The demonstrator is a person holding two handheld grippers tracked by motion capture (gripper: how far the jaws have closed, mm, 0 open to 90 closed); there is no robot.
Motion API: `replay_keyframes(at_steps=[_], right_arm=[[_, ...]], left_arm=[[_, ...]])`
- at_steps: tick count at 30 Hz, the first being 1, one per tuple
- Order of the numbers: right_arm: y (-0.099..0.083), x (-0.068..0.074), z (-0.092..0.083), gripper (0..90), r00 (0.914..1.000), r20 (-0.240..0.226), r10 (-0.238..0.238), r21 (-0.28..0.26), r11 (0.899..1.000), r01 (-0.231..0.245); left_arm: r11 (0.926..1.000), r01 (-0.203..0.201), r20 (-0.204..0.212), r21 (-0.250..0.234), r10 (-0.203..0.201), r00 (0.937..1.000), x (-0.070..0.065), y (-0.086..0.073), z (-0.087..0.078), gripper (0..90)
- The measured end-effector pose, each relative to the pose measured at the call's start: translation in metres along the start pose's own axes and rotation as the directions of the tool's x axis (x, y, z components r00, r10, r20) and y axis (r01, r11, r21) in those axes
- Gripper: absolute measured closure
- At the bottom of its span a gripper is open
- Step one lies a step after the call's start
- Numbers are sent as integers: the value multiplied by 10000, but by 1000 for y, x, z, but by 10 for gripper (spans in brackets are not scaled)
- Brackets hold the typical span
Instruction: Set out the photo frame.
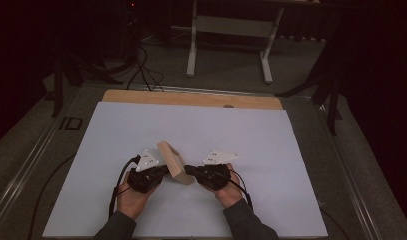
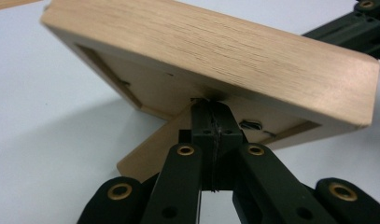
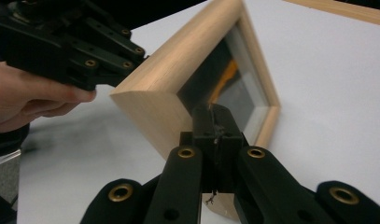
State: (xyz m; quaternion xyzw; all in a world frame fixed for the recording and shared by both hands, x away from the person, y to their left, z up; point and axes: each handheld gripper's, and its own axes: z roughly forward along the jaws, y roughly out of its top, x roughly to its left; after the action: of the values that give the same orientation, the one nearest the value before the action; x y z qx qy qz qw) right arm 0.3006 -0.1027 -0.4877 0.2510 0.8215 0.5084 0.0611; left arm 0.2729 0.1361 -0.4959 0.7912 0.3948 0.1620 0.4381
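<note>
Wooden picture frame (image 1: 174, 162) standing tilted on the white desk (image 1: 241, 135) between both tools. Left hand-held gripper (image 1: 163, 171), jaws together, touches its back; right hand-held gripper (image 1: 187, 170), jaws together, meets its glazed front.

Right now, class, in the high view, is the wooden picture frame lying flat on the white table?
No: the wooden picture frame stands tilted on the white table, propped between the left gripper and the right gripper.

A wooden picture frame (image 1: 174, 162) stands tilted on the white table sheet (image 1: 241, 135), between the left gripper (image 1: 163, 171) and right gripper (image 1: 187, 170).
</note>
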Motion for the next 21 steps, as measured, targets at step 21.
replay_keyframes(at_steps=[21], right_arm=[[3,17,9,898,9987,-328,-401,125,9991,405]], left_arm=[[9994,309,18,-124,-309,9995,7,-2,-1,900]])
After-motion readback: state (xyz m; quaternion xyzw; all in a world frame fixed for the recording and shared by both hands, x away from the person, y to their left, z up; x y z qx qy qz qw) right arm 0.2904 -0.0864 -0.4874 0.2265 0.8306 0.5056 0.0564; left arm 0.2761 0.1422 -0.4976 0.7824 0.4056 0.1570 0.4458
